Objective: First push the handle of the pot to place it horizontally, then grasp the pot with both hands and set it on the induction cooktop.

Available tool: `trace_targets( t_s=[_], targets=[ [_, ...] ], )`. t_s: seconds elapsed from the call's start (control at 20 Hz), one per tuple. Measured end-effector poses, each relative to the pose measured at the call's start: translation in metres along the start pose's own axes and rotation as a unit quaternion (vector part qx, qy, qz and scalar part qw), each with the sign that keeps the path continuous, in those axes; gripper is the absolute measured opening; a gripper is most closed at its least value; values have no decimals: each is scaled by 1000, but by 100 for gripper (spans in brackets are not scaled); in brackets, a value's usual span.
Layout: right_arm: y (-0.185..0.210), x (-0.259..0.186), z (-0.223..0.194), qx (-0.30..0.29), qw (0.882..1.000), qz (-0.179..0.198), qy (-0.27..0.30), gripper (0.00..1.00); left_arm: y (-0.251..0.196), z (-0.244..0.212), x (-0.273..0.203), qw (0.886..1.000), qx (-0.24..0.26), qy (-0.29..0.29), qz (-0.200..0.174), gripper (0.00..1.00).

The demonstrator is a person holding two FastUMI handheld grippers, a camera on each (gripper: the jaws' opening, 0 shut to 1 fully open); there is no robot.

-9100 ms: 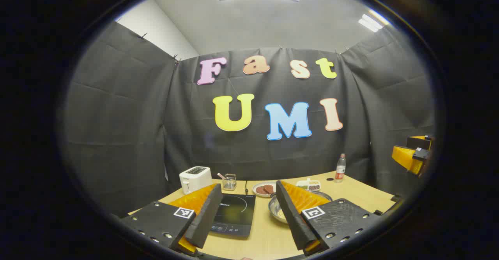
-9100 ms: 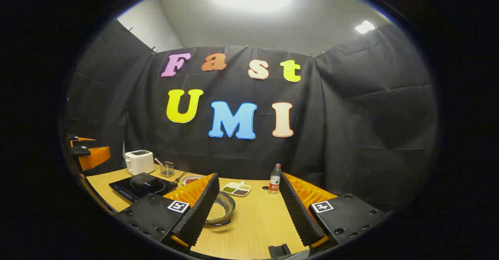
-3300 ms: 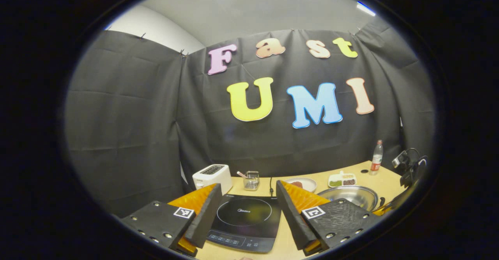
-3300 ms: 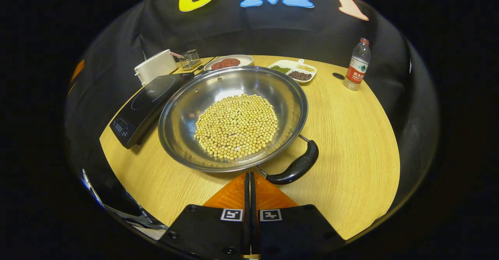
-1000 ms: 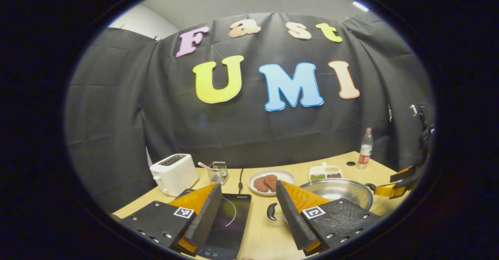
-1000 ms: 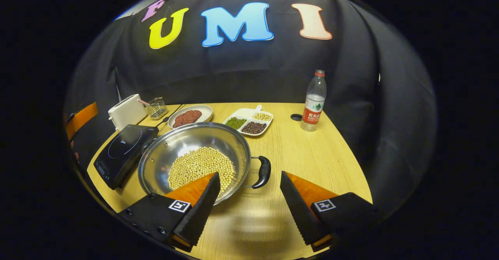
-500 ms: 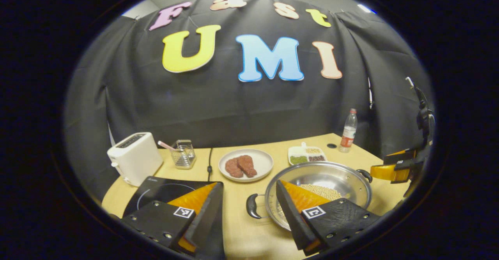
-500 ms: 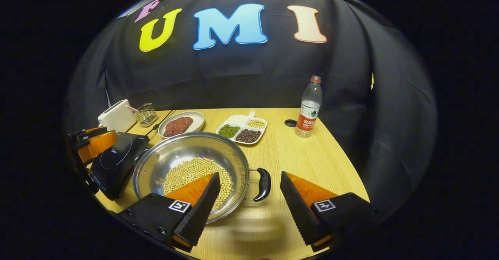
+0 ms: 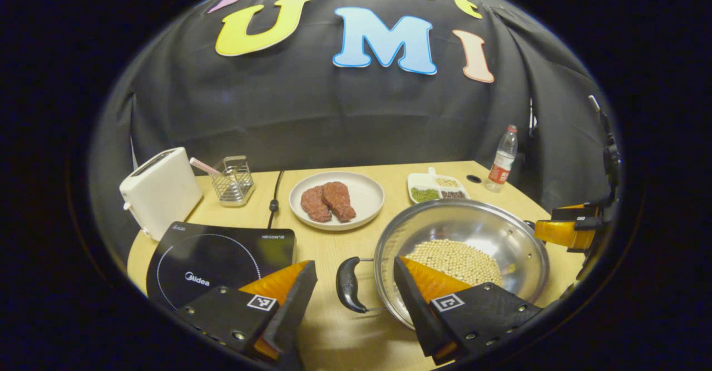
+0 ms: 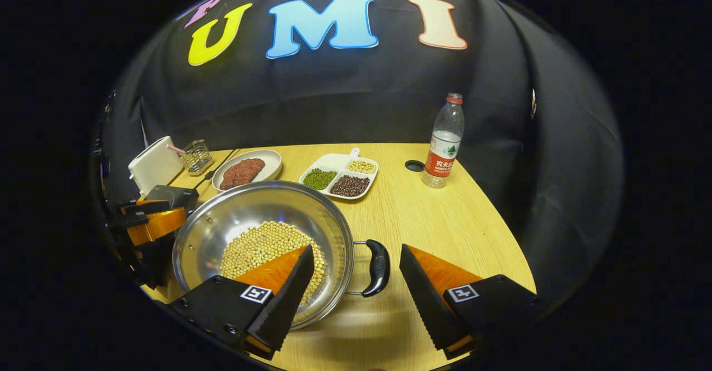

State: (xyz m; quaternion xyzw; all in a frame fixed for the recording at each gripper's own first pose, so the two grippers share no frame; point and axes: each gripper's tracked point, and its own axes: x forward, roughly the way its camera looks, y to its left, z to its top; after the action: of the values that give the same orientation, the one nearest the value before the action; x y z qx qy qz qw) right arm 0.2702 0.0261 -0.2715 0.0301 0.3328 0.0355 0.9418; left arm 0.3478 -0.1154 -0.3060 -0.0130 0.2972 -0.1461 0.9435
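Observation:
A steel pot (image 9: 473,223) holding yellow soybeans (image 9: 456,257) sits on the wooden table, its two black handles pointing left and right. In the left gripper view my left gripper (image 9: 353,265) is open, and the pot's left handle (image 9: 347,285) lies between its fingers, untouched. The black induction cooktop (image 9: 217,257) lies just left of that handle. In the right gripper view my right gripper (image 10: 356,250) is open around the right handle (image 10: 378,268) of the pot (image 10: 245,209). Each gripper also appears across the pot in the other's view.
Along the back of the table (image 10: 445,221) stand a white toaster (image 9: 158,190), a wire basket (image 9: 233,179), a plate of meat (image 9: 336,201), a divided dish of beans (image 9: 436,187) and a water bottle (image 10: 445,143). A black cord (image 9: 273,201) runs to the cooktop.
Both grippers have come down and closer to the pot, each now straddling a handle. Earlier the right gripper was shut near a handle; that handle now points sideways.

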Motion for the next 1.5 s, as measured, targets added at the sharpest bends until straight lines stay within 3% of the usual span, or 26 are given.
trace_targets(
  t_s=[0.25,0.65,0.75,0.85,1.0,1.05,1.2,1.25,1.3,1.35,1.4,1.5],
  targets=[
    [1,20,-8,8,1000,5,21,99,-2,-24,21,999,-16,40,4,85],
    [-6,43,-23,23,998,-4,55,99,-3,-35,35,998,-19,56,18,85],
    [-7,45,-26,26,998,-4,61,94,-3,-38,35,998,-18,63,21,85],
    [-5,46,-28,34,997,-1,65,84,-7,-43,37,997,-22,71,15,85],
    [-8,44,-31,33,997,-5,67,67,-9,-42,39,997,-37,66,21,73],
    [-6,47,-31,35,997,-4,69,68,-10,-44,39,997,-39,68,21,67],
    [-4,46,-31,48,997,4,68,55,-11,-44,37,996,-48,66,24,60],
    [-3,46,-30,48,997,5,68,57,-11,-42,37,997,-47,63,24,61],
    [-2,51,-30,51,997,4,63,48,-10,-41,36,997,-48,61,27,60],
    [0,48,-30,51,997,5,64,48,-9,-40,37,997,-48,57,32,58],
    [-1,46,-29,52,997,6,65,41,-9,-39,37,997,-48,54,33,57],
    [2,43,-26,58,996,10,64,45,-9,-33,32,997,-43,51,33,59]
  ],
)
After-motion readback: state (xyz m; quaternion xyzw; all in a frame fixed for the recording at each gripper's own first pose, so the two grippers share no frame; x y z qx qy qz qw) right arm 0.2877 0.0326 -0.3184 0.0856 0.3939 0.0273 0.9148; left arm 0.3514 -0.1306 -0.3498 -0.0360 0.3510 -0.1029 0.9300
